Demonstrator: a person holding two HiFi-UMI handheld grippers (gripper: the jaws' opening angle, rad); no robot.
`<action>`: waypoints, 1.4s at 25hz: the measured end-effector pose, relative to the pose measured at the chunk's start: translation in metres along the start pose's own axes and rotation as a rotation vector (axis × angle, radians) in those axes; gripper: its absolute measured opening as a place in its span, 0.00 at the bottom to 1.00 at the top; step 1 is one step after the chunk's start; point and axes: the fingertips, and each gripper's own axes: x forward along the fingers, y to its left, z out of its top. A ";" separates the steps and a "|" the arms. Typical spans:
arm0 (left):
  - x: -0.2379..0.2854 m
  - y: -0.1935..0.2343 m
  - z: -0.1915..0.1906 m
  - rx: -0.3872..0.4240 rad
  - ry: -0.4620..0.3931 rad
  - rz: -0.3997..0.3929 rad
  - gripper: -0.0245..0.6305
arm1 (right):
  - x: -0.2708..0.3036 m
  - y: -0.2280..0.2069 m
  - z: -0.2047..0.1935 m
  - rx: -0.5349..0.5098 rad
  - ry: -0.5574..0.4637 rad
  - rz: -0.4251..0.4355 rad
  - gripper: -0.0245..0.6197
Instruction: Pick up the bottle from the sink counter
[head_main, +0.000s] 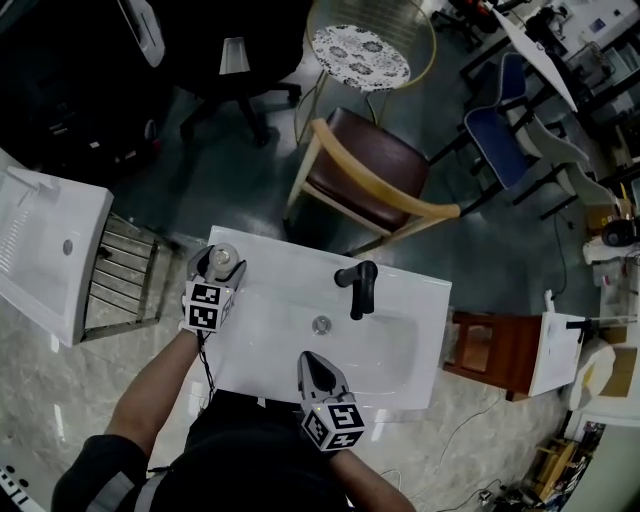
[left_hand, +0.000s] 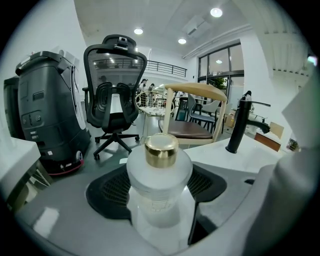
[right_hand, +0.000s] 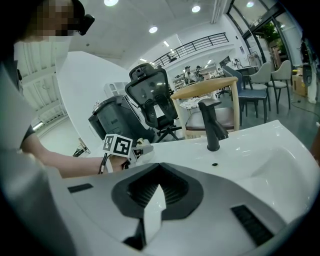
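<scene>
This looks like a big office-like work room: a black office chair, a wooden chair, blue chairs, ceiling lights, and a sink counter standing alone.

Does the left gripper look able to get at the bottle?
Likely yes: the left gripper has the bottle between its jaws at the counter corner, nothing in the way; whether the pads press is unclear.

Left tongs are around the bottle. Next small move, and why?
Probably squeeze the left tongs onto the bottle before lifting. It stands upright between them at the sink counter's corner, and I can't tell whether the pads press on it yet.
</scene>
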 end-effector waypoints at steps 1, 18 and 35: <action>-0.004 -0.002 0.000 0.001 -0.004 -0.007 0.55 | 0.000 0.002 0.000 -0.003 0.001 0.005 0.05; -0.102 -0.046 0.024 0.018 -0.090 -0.095 0.55 | 0.000 0.027 0.002 -0.043 -0.011 0.089 0.05; -0.193 -0.100 0.022 0.064 -0.102 -0.148 0.55 | -0.012 0.038 0.019 -0.063 -0.077 0.129 0.05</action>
